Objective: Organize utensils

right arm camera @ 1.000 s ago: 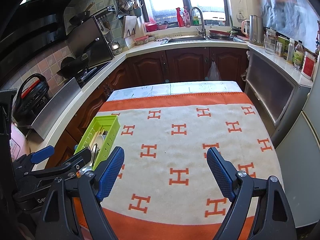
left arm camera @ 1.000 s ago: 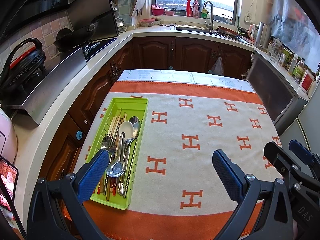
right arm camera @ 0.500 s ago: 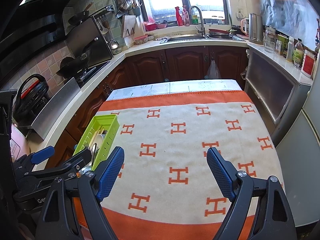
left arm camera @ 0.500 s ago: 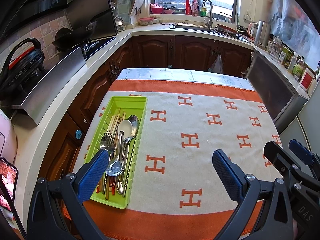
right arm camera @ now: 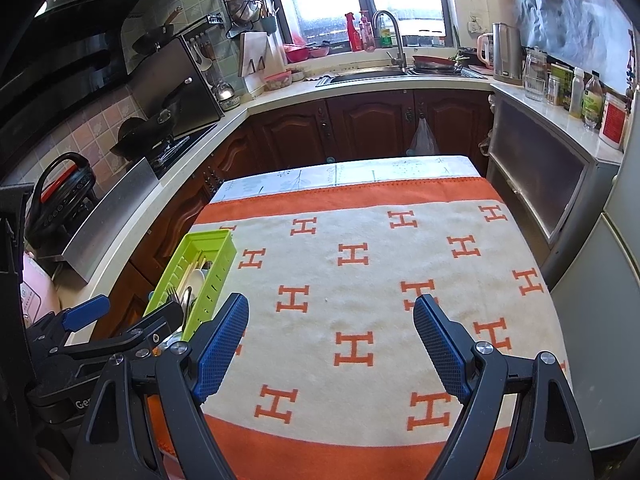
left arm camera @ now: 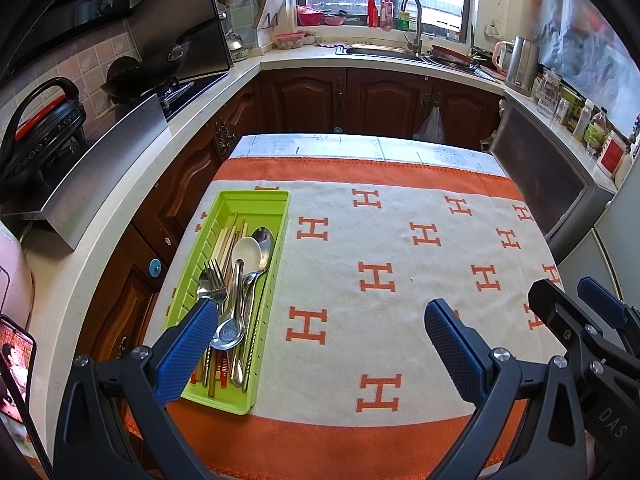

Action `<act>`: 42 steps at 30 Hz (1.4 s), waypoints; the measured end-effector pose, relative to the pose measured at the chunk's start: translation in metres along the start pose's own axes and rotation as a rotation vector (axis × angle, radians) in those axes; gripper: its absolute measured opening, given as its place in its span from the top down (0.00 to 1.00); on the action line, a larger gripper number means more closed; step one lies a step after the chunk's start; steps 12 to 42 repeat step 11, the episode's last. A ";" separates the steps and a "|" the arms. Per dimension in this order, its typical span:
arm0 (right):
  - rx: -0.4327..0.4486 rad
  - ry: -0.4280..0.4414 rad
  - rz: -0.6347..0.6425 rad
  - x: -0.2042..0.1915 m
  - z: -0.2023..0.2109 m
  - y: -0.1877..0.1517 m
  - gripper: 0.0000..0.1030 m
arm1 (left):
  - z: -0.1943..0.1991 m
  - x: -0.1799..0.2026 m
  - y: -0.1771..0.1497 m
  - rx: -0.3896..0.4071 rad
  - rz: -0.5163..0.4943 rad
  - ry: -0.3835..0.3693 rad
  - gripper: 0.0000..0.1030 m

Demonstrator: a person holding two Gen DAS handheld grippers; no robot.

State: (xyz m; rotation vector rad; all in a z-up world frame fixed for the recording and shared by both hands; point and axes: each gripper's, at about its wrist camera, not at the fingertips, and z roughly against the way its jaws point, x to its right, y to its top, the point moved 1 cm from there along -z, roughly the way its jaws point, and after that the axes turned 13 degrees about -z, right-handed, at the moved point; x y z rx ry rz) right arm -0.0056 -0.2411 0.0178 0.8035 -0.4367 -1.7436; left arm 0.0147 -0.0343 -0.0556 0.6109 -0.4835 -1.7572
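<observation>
A lime green utensil tray lies along the left side of the table. Inside it rest a white spoon, metal spoons, a fork and wooden chopsticks, with red-ended sticks at the near end. My left gripper hangs open above the near part of the table, its left finger in front of the tray's near end, nothing between the pads. My right gripper is open too, over bare cloth right of the tray. Its black frame shows at the right of the left wrist view.
The table wears a cream and orange cloth with H marks. Dark wood cabinets, a stove with a wok at left, a sink at the back and a grey appliance at right ring it. A phone stands near left.
</observation>
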 end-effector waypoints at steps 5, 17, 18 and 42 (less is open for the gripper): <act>-0.003 0.000 -0.003 0.002 0.000 -0.001 0.16 | -0.001 0.001 0.000 -0.008 -0.002 -0.003 0.01; -0.005 0.000 -0.009 0.002 0.001 -0.004 0.16 | -0.002 0.003 -0.001 -0.018 -0.011 -0.004 0.01; -0.005 0.000 -0.009 0.002 0.001 -0.004 0.16 | -0.002 0.003 -0.001 -0.018 -0.011 -0.004 0.01; -0.005 0.000 -0.009 0.002 0.001 -0.004 0.16 | -0.002 0.003 -0.001 -0.018 -0.011 -0.004 0.01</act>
